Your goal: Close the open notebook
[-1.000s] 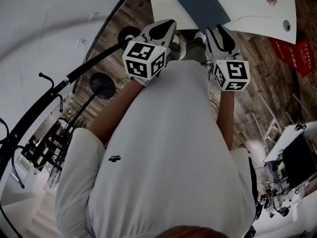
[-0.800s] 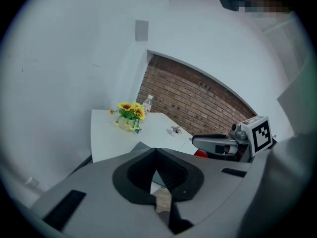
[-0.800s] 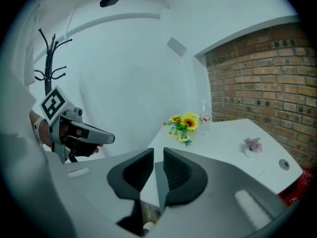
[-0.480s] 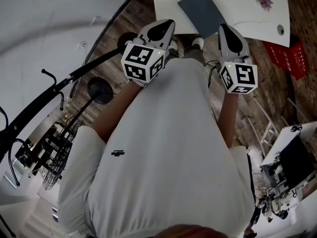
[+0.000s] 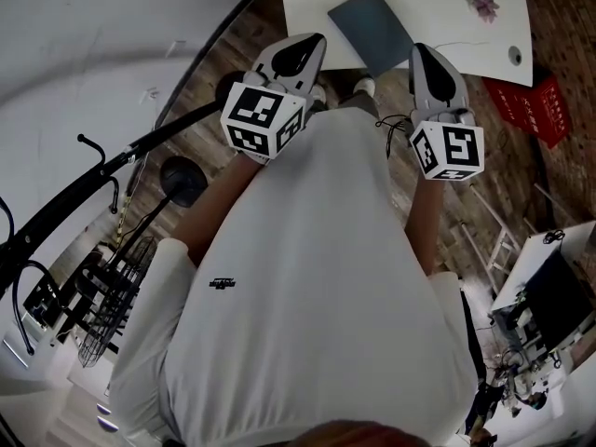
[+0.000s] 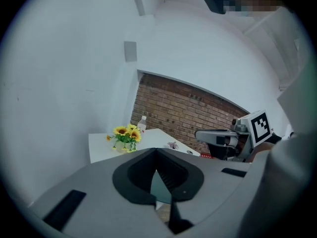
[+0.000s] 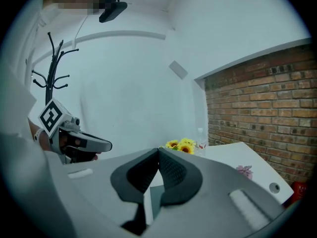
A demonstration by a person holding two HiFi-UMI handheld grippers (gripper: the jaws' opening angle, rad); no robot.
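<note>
Slate-grey and matte, the notebook (image 5: pixel 372 26) lay closed and flat on the smooth white table (image 5: pixel 447 12), a thin rectangle at the edge nearest the person. The left gripper (image 5: pixel 315 45) and right gripper (image 5: pixel 419 54) hung short of it, touching nothing. Both were clenched and empty (the right's ribbed black pads had just been closing). Sunflowers (image 6: pixel 126 134) and a clear bottle (image 6: pixel 143 123) stood at the table's far side, against a rough brick wall (image 6: pixel 183 118).
</note>
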